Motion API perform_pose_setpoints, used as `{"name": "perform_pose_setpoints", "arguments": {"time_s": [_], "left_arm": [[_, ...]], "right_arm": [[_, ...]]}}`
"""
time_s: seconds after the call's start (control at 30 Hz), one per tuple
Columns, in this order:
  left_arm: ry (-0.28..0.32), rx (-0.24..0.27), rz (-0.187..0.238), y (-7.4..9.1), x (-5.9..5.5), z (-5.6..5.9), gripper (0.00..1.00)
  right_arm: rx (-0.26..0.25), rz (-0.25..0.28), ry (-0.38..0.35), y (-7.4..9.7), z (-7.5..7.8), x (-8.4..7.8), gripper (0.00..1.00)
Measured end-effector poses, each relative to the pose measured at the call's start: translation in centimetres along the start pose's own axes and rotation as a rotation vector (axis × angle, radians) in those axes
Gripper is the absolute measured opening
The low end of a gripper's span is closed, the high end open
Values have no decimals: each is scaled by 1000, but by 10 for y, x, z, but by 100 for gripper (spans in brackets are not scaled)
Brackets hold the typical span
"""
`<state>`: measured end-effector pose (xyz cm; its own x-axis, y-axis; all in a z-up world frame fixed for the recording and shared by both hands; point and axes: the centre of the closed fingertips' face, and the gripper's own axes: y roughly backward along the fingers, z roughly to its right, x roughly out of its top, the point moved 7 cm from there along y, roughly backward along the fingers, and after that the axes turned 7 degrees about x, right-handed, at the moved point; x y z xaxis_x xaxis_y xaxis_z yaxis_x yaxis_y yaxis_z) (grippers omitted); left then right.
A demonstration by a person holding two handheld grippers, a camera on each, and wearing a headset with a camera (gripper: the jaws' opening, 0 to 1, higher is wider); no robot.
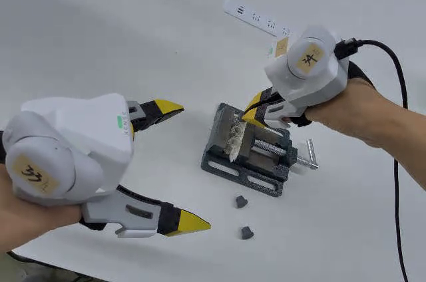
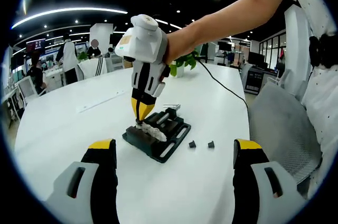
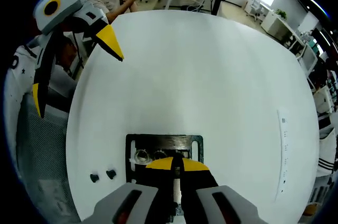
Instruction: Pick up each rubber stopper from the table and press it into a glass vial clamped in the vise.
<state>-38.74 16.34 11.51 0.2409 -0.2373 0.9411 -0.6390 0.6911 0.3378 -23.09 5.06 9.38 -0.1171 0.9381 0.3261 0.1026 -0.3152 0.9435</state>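
A dark vise (image 1: 219,162) (image 2: 170,140) (image 3: 193,142) sits mid-table and clamps glass vials (image 1: 234,137) (image 2: 150,128) (image 3: 141,155). Two dark rubber stoppers (image 1: 241,201) (image 1: 247,232) (image 2: 192,143) (image 3: 111,174) lie on the table just in front of it. My right gripper (image 1: 251,114) (image 2: 141,112) (image 3: 177,162) hangs shut right above the vials, and I see nothing between its yellow tips. My left gripper (image 1: 183,162) (image 2: 174,147) (image 3: 74,71) is wide open to the left of the vise, holding nothing.
A white power strip (image 1: 256,17) (image 3: 283,152) lies at the table's far side. The vise's metal screw handle (image 1: 309,155) sticks out to the right. A black cable (image 1: 398,96) trails from the right gripper. People sit at other tables beyond.
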Motion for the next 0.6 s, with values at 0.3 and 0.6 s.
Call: {"name": "perform_pose_setpoints", "arguments": {"time_s": [0.3, 0.6], "left_arm": [[-8, -3, -12, 1, 0, 1, 91], [-14, -6, -22, 1, -1, 1, 90]], "right_arm": [[-16, 55, -54, 8, 3, -5, 7], [-39, 111, -90, 18, -2, -9, 13]]}}
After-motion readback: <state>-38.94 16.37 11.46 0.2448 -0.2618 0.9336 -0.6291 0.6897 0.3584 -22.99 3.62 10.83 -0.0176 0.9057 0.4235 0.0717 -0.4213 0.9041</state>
